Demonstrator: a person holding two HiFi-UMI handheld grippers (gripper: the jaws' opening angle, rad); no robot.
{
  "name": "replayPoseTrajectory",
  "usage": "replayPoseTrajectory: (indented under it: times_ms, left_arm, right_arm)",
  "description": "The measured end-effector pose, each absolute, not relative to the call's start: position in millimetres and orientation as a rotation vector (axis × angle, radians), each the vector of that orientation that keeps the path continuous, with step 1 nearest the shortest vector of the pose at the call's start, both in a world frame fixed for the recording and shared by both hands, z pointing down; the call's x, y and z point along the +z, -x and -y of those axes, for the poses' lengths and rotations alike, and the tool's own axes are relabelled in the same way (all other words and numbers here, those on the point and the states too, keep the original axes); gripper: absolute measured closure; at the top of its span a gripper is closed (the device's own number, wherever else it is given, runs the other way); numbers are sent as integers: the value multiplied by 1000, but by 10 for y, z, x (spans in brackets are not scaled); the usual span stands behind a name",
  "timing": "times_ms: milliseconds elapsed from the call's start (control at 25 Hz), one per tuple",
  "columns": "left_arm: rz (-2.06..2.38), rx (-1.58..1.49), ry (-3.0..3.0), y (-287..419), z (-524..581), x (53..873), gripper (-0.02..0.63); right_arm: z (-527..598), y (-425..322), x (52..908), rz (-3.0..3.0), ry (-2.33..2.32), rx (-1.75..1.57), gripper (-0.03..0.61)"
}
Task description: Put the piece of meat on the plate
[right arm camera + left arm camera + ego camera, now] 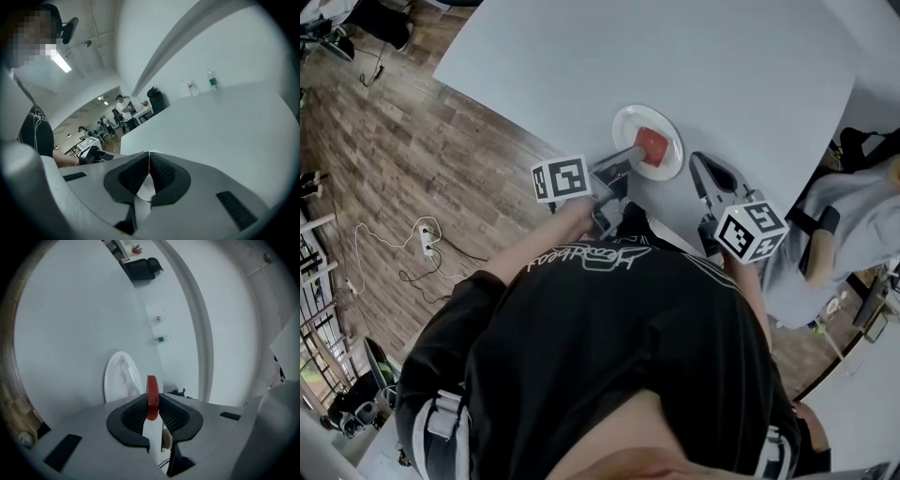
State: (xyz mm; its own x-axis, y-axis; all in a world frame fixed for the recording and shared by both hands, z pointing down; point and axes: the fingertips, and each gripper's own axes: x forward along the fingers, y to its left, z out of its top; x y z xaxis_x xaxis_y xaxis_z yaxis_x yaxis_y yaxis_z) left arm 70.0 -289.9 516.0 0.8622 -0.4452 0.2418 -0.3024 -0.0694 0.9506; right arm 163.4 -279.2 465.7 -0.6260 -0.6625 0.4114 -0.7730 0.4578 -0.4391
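Furthest left we see the wooden floor (pixel 384 141), with a white power strip (pixel 426 243) and its cable lying on it. Next comes the left gripper (pixel 638 154), which reaches from the near side over the rim of the white plate (pixel 626 120) on the pale tabletop (pixel 694 56). Its fingers (pixel 131 416) pinch the piece of meat (pixel 653 142), a flat red slab held on edge between the two dark pads, its top sticking out past the tips. From above, the meat lies over the middle of the plate. We cannot tell whether it touches the plate's surface.

Just right of the plate and apart from it, the right gripper (pixel 697 161) is over bare tabletop and points away from us. Its fingers (pixel 129 176) are pressed together at the tips with nothing between them. In its own view we make out two bottles (pixel 213 79) at the tabletop's far edge. At the far right a person (pixel 834 220) in grey stands beside the tabletop.
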Motion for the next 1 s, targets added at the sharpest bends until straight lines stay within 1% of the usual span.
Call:
replayPoseTrajectory:
  times_ms: [600, 1000]
  left_arm:
    - [636, -16, -1700, -714, 2943, 5360, 537]
    - [721, 113, -1842, -709, 2959, 5374, 537]
  right_arm:
    - [2808, -1593, 4767, 2511, -1246, 962, 568]
    - [2789, -1552, 4825, 2508, -1238, 981, 568]
